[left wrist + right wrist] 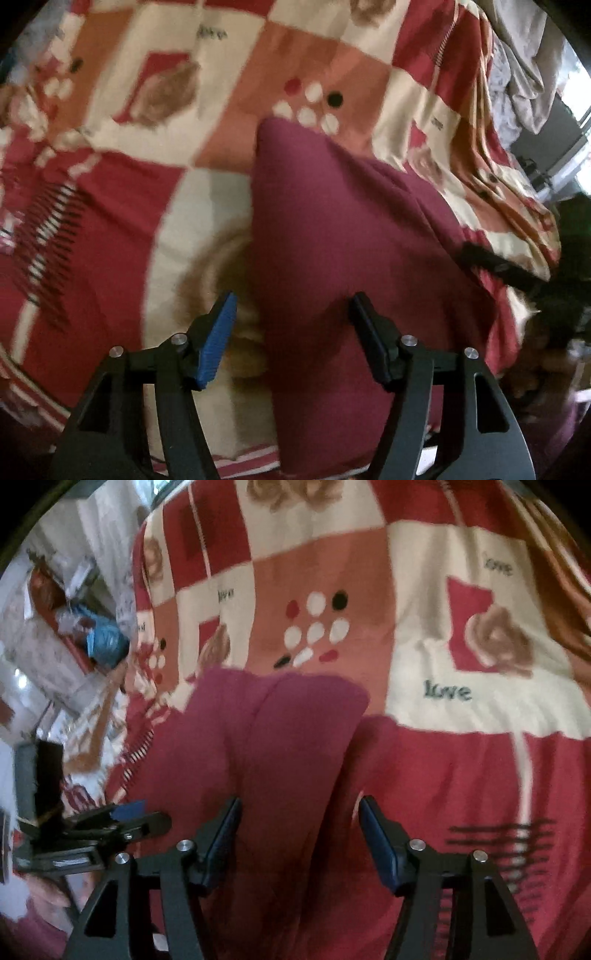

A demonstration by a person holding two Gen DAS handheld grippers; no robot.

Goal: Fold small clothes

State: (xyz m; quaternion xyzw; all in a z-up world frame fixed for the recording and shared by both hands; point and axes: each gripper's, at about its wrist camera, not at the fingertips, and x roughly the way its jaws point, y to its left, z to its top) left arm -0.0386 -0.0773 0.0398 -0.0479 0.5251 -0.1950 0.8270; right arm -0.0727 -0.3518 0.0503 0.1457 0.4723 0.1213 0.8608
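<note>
A maroon garment (pixel 332 221) lies folded on a red, cream and orange patterned bedspread (pixel 129 110). My left gripper (pixel 291 314) hovers over the garment's near left edge with its jaws apart; the pads do not press on the cloth. In the right wrist view the same maroon garment (pixel 280 720) stretches away from my right gripper (pixel 299 812), which is open above it. The right gripper's dark finger (pixel 498 266) shows at the right edge of the left wrist view. The left gripper (pixel 122 819) appears at the lower left of the right wrist view.
The bedspread (pixel 461 701) carries "love" lettering and rose prints. A heap of pale clothes (pixel 528 74) lies past the bed's far right edge. A blue bundle (pixel 107 642) and other clutter sit beyond the bed's left side. A hand (pixel 48 893) holds the left gripper.
</note>
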